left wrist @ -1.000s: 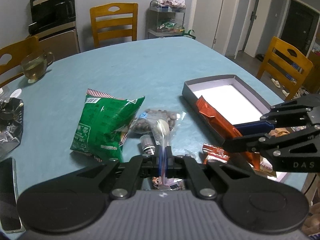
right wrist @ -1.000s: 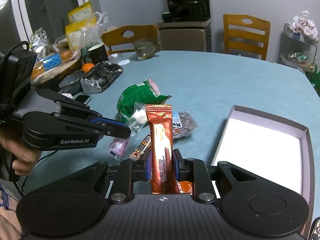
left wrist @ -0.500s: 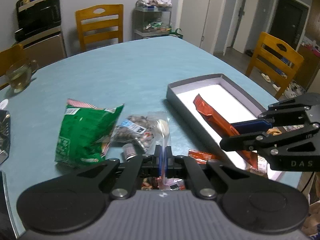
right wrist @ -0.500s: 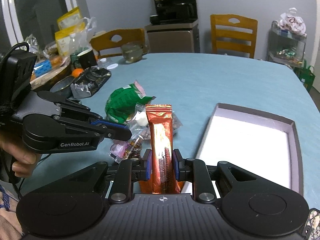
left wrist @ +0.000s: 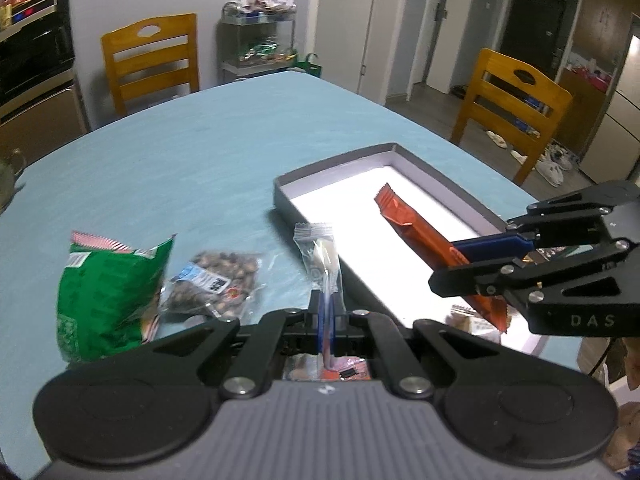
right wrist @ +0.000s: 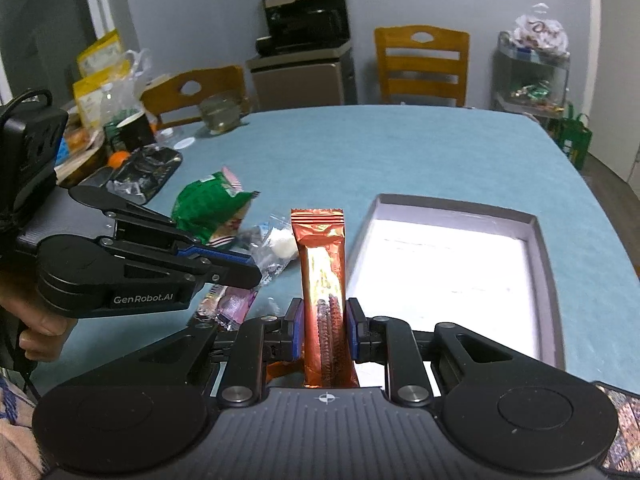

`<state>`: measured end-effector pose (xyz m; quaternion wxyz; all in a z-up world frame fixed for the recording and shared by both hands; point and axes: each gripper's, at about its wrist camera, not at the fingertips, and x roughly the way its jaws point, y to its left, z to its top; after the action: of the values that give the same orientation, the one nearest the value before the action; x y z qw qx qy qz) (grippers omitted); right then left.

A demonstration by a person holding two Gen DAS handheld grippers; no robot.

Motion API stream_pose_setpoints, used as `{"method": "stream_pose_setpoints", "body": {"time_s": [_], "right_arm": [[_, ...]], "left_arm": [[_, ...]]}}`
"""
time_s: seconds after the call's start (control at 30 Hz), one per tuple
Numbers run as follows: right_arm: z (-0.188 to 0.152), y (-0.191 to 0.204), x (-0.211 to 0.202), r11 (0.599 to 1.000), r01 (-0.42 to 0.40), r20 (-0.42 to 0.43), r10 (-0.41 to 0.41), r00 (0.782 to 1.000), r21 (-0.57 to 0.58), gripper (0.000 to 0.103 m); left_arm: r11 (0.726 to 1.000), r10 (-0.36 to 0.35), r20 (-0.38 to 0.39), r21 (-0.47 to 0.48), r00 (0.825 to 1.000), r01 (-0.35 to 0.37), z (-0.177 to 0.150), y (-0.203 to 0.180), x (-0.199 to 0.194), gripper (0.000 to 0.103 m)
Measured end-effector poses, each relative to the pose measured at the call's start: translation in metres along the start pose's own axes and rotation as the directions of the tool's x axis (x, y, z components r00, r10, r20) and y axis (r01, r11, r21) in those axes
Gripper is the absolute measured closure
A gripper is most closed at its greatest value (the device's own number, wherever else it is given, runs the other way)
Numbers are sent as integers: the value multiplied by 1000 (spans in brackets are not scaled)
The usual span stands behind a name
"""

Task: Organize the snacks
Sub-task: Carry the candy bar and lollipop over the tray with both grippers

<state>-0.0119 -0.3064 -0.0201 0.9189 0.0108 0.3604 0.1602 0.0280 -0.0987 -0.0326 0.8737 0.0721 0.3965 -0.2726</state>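
The left gripper (left wrist: 326, 316) is closed tight on a thin clear packet (left wrist: 320, 256), which stands up between its blue pads, above the table and just left of the box. Under this gripper lie some small wrapped snacks (left wrist: 344, 370), partly hidden by it. The right gripper (right wrist: 323, 328) is clamped on an orange-red snack bar (right wrist: 322, 272); seen from the left wrist, the bar is held slanted over the near half of the box, with its far end pointing inside.

A little farther on the blue table (left wrist: 192, 160), to the left of the box, lie a clear bag of brown nuts (left wrist: 216, 280) and beside it a green bag (left wrist: 104, 292); the two bags touch at their edges. They are beside the way to the box, not across it.

The box (left wrist: 288, 188) is a shallow grey tray with a white bottom. The bottom is too bright to say whether something lies on it.

Beyond the table stand wooden chairs (left wrist: 152, 60) and a shelf cart (left wrist: 260, 40) with bags on it.
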Motion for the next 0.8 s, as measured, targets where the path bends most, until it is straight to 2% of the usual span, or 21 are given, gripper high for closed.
{"method": "stream_pose_setpoints", "body": {"time_s": [0.8], "right_arm": [[-15, -26, -17, 992, 95, 4, -95, 995, 79, 80]], "left_arm": [[990, -107, -19, 90, 994, 108, 18, -35, 29, 103]]}}
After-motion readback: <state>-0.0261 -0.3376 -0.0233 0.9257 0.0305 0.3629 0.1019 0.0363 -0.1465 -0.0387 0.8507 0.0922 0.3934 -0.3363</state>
